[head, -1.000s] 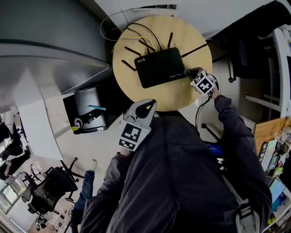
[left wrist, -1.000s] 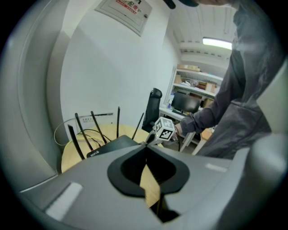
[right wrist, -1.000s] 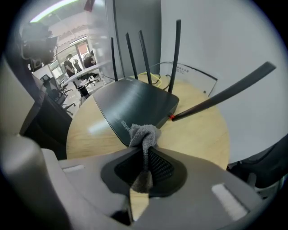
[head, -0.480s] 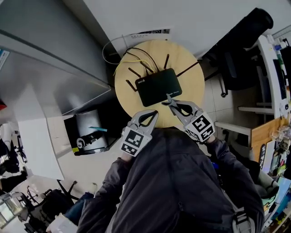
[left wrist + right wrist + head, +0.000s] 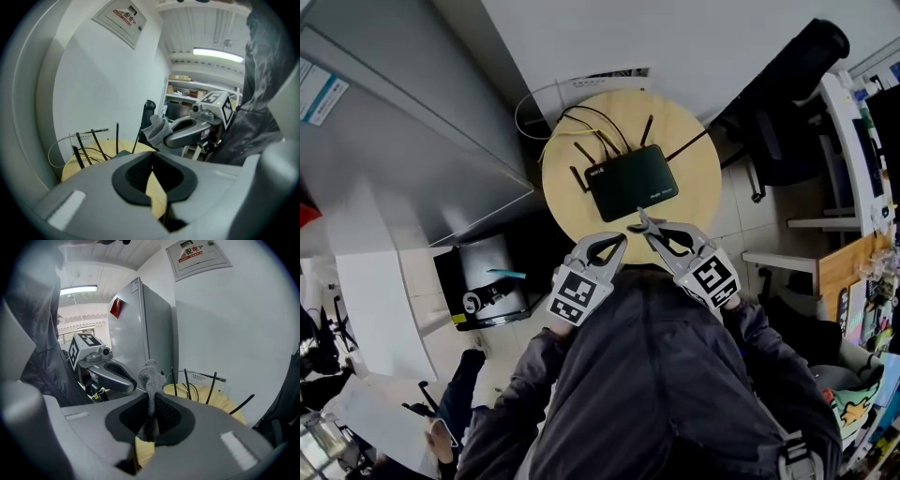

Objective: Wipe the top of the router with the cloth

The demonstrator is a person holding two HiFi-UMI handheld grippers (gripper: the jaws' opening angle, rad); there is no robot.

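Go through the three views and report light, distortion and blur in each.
Head view: strong wide-angle bend toward the edges; the router and round table are sharp and evenly lit. Left gripper view: dark round rim, the ceiling lamp glares, and the left claw up close looks soft. Right gripper view: same dark rim; the cloth in the right claw is fairly sharp.

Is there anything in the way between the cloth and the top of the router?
No, nothing that shows. The right gripper pinches the cloth close to the router's near edge, over the table. The router's top is bare; its antennas and cables are at the far side.
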